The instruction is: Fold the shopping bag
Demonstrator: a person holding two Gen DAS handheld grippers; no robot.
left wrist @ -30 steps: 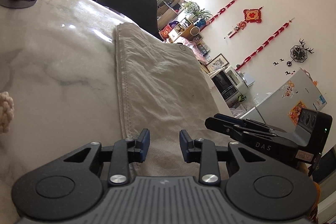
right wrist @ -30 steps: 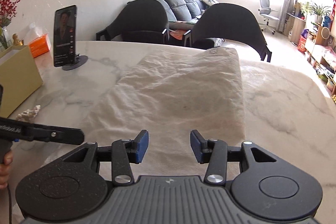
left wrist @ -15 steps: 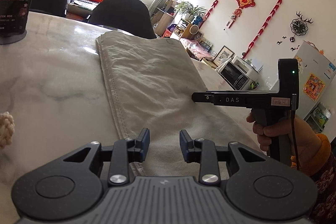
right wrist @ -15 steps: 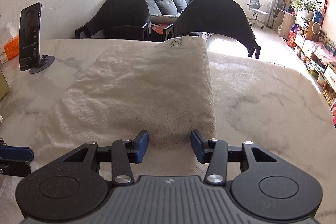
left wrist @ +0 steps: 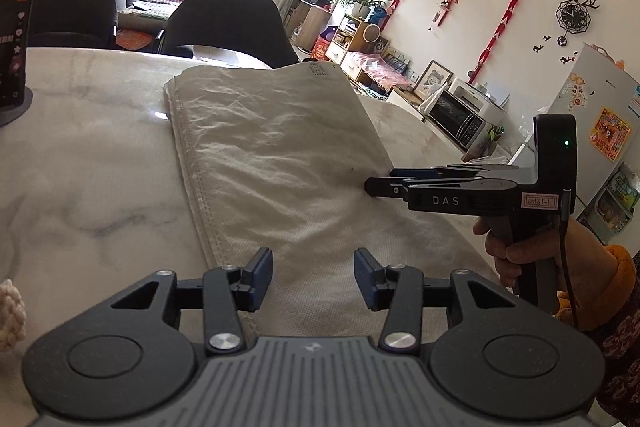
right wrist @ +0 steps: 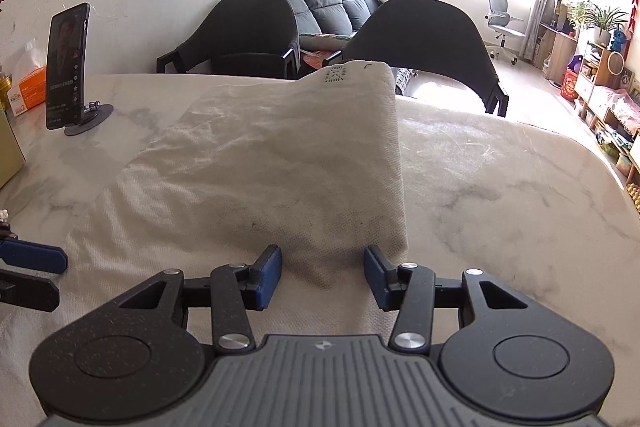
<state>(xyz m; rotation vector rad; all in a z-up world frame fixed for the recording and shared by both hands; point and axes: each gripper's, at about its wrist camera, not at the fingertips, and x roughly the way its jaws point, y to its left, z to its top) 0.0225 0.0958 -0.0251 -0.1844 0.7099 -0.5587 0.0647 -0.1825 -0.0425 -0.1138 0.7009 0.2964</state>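
Far left on the white marbled table (left wrist: 80,163), a black phone on its round stand (right wrist: 68,67) looks on. Centre stage, the crumpled off-white fabric shopping bag (left wrist: 280,155) lies flat, running from the near edge out to the far edge by the dark chairs. The left gripper (left wrist: 313,277) has lifted a touch since a second ago, and its jaws are opening, spread over the bag's near-left hem, pinching nothing. Moving right, the right gripper (right wrist: 323,277) has slid onto the near-right corner, fingers apart, cloth lying loose between them. Looks like a setup for the next fold.
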